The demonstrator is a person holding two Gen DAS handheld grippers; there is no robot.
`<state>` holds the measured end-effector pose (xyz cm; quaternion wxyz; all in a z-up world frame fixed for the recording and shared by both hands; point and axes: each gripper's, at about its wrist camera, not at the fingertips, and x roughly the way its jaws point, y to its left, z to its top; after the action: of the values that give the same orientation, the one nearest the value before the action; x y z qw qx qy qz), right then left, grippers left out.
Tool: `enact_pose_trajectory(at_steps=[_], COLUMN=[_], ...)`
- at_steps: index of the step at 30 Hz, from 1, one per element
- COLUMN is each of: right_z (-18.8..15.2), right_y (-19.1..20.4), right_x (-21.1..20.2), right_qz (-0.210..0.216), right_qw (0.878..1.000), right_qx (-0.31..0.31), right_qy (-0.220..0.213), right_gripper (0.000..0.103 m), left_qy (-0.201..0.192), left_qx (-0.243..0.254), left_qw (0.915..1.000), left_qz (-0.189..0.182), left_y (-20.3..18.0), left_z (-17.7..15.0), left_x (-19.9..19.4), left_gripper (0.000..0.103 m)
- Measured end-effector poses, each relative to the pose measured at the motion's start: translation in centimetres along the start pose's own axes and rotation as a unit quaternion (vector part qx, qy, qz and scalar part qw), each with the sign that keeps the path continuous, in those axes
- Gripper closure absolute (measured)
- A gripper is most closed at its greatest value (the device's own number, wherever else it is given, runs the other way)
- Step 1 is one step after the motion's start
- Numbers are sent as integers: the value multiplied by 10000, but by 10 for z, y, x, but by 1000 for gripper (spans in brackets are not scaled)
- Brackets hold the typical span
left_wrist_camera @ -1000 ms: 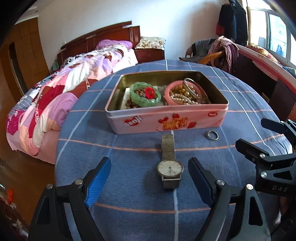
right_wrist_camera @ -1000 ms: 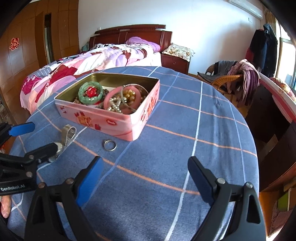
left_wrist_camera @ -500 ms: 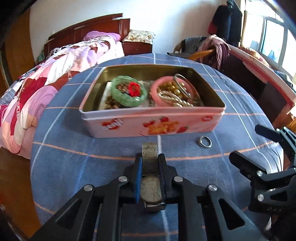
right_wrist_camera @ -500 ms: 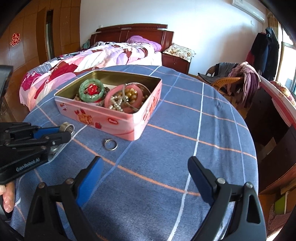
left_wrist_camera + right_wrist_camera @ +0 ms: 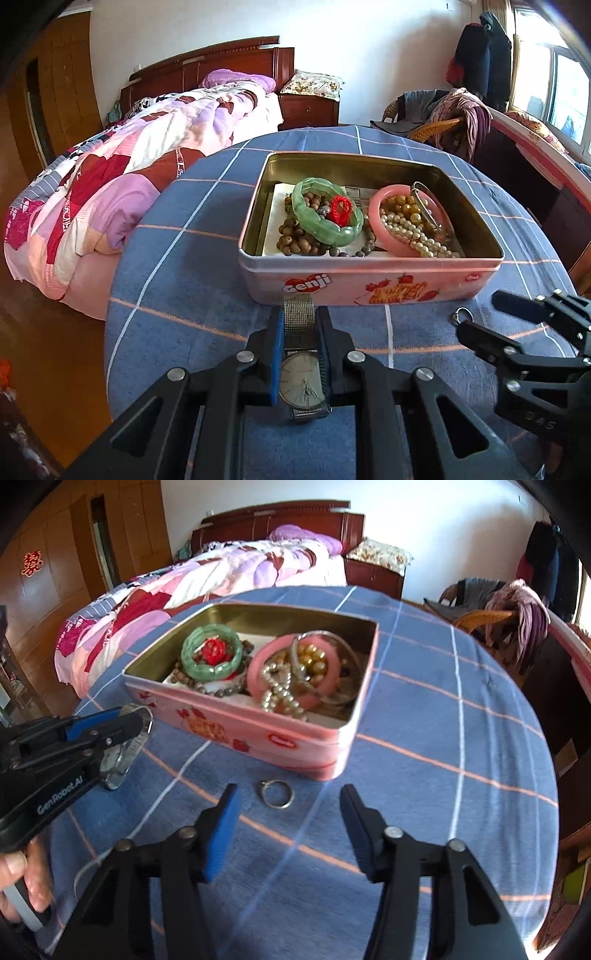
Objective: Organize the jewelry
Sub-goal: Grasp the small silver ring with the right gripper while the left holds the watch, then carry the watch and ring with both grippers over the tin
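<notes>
My left gripper [image 5: 300, 328] is shut on a silver mesh-band watch [image 5: 301, 384], held just above the blue tablecloth in front of the pink tin [image 5: 369, 280]. The same gripper and watch [image 5: 122, 753] show at the left of the right wrist view. The tin [image 5: 236, 731] holds a green bangle [image 5: 325, 214], a pink bangle [image 5: 399, 240], pearls and wooden beads. A small silver ring [image 5: 277, 794] lies on the cloth in front of the tin. My right gripper [image 5: 290, 812] is open, with the ring just beyond its fingertips.
The round table [image 5: 443, 738] carries a blue checked cloth. A bed [image 5: 129, 166] stands at the left and back. A chair with clothes [image 5: 443, 118] stands behind the table at the right. The ring also shows in the left wrist view [image 5: 461, 315].
My left gripper closed on the watch and lifted it toward the tin. My right gripper moved forward and left toward the ring, and its fingers narrowed somewhat.
</notes>
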<state>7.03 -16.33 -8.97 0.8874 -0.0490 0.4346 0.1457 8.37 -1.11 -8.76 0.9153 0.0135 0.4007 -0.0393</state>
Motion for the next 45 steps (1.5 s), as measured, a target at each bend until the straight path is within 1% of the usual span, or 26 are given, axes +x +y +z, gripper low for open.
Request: enact_pose_trajectory(at_steps=[1,3,4,6,7,8,12,13,14,16,18,21,24,25,26,28,29,31,34,39,40,41,42,45], right_z=[0,0,0,-1,-2,-3,-5,-6,-7,-9,-12,-11,-7,-6,-5,-3,-2,-1,-1,0,-1,-1,-1,-3], right_y=[0,2,3,4,5,6,10,10,9,9,10,5,5,6,7,11,13,17,21,20,20,20,19,15], right_x=[3,4,4,4,4,3,1,0,-1,-4,-5,-9,-13,-14,-14,-11,-7,1,3,5,5,4,4,2], right_qz=[38,-25,-53,-95,-113,-109,-4,35,59,146,131,183,341,361,389,435,433,411,302,362,386,424,439,514], right_qw=[10000,10000,10000,9999,9999,9999,9997,9996,9996,9995,9993,9995,9992,9990,9989,9984,9982,9975,9967,9953,9948,9944,9943,9943], right_qx=[40,5,-11,-33,-72,-112,-260,-260,-262,-282,-334,-243,-208,-228,-261,-358,-422,-560,-750,-895,-940,-963,-969,-922], right_qy=[61,66,61,55,48,44,34,34,17,50,62,-1,-71,-89,-92,-26,42,156,119,105,105,111,113,123], right_gripper=[55,55,58,67,78,81,83,87,103,102,102,101,92,86,81,79,73,66,66,66,70,79,81,84], left_qy=[10,34,45,57,59,59,58,57,51,19,-11,7,39,44,44,41,43,56,66,73,74,74,76,73], left_qx=[-2,-8,-18,-19,-20,-18,-2,-3,-1,13,69,107,75,63,60,72,76,71,61,61,61,65,70,106], left_qw=[10000,10000,10000,10000,10000,9999,9999,9999,9999,9999,9999,9999,9999,9999,9999,9999,9999,9999,9998,9998,9998,9998,9998,9997], left_qz=[-16,-42,-55,-67,-73,-79,-96,-100,-100,-110,-129,-132,-123,-126,-130,-129,-133,-141,-154,-159,-163,-162,-168,-197], left_y=[0,0,1,1,1,1,1,0,0,0,-3,-6,-4,-4,-4,-4,-4,-4,-4,-3,-3,-3,-3,-5], left_z=[0,0,0,-2,-2,-2,-3,-3,-3,-2,-2,-4,-5,-5,-5,-6,-6,-6,-6,-7,-7,-7,-7,-7], left_x=[1,3,4,4,4,4,3,3,2,-1,-3,-3,-2,-1,-1,-1,0,1,1,2,2,2,2,2], left_gripper=[87,87,87,87,87,87,87,87,87,87,87,87,87,87,87,87,87,87,87,87,87,87,87,87])
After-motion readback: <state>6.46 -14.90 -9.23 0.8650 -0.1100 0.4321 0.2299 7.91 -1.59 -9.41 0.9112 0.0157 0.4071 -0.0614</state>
